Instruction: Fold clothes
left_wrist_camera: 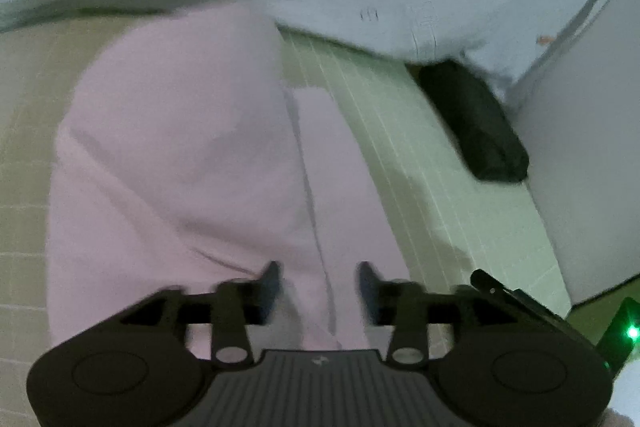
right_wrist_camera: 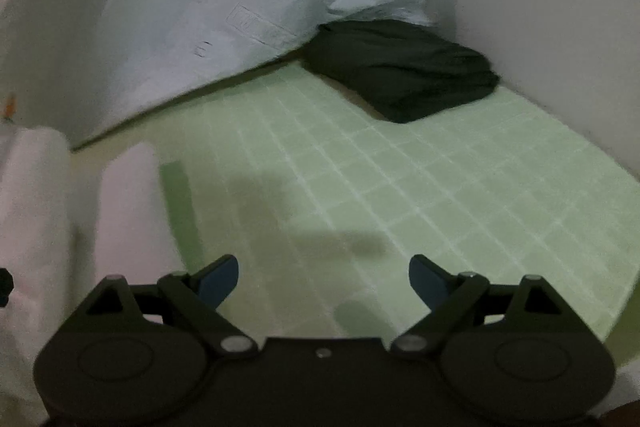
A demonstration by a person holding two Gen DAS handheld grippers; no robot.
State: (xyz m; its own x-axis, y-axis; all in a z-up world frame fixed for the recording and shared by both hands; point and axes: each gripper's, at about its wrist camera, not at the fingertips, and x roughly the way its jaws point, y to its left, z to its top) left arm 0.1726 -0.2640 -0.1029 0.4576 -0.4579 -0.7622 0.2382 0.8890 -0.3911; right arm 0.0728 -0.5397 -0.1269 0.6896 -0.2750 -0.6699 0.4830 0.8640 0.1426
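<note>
Pink garment (left_wrist_camera: 180, 167) lies on green gridded mat (right_wrist_camera: 400, 195); both grippers' fingers parted, empty.

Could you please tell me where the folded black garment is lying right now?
The folded black fabric garment lies at the far right of the green gridded mat, against the light blue patterned cloth behind it and beside the white wall.

Light: dim, cool, with a greenish cast
Shadows: soft dark patches on the green gridded mat (right_wrist_camera: 400, 195)
Blur: the pink garment (left_wrist_camera: 180, 167) smears; the left view is softer
Edges: fisheye bending, black corners
</note>
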